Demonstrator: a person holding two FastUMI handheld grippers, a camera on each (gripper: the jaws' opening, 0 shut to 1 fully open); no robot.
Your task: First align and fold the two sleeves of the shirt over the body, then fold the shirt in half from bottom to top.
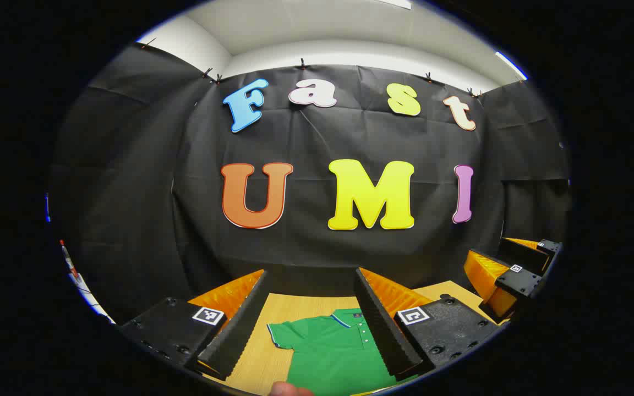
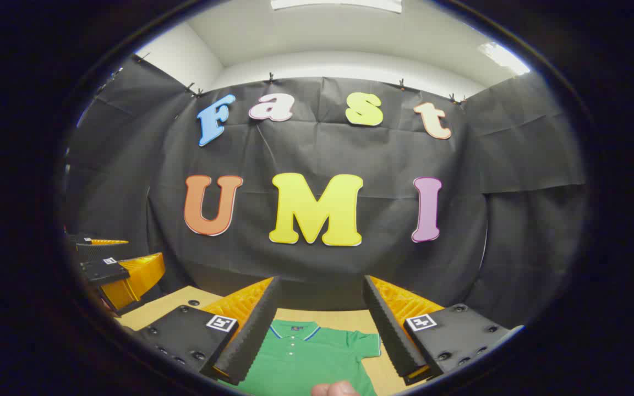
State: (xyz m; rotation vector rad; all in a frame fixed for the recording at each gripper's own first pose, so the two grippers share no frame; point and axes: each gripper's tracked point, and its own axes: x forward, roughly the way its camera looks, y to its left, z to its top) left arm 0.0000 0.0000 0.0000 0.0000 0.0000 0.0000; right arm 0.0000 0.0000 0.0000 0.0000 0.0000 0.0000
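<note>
The green shirt (image 1: 331, 352) is cut off below its chest in both views.

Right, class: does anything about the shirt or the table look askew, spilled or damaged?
Nothing stands out. The green shirt lies flat on the wooden table, collar toward the wall, sleeves spread, with no spill or damage showing.

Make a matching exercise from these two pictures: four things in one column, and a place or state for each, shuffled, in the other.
Things:
1. shirt
2. table
3. left gripper
4. right gripper

Places or states:
A. open above the shirt's sleeve, in its own view
B. green, lying flat with sleeves spread
C. open above the shirt's collar, in its own view
D. pale wood, under the shirt

Pairs: 1-B, 2-D, 3-C, 4-A
</note>
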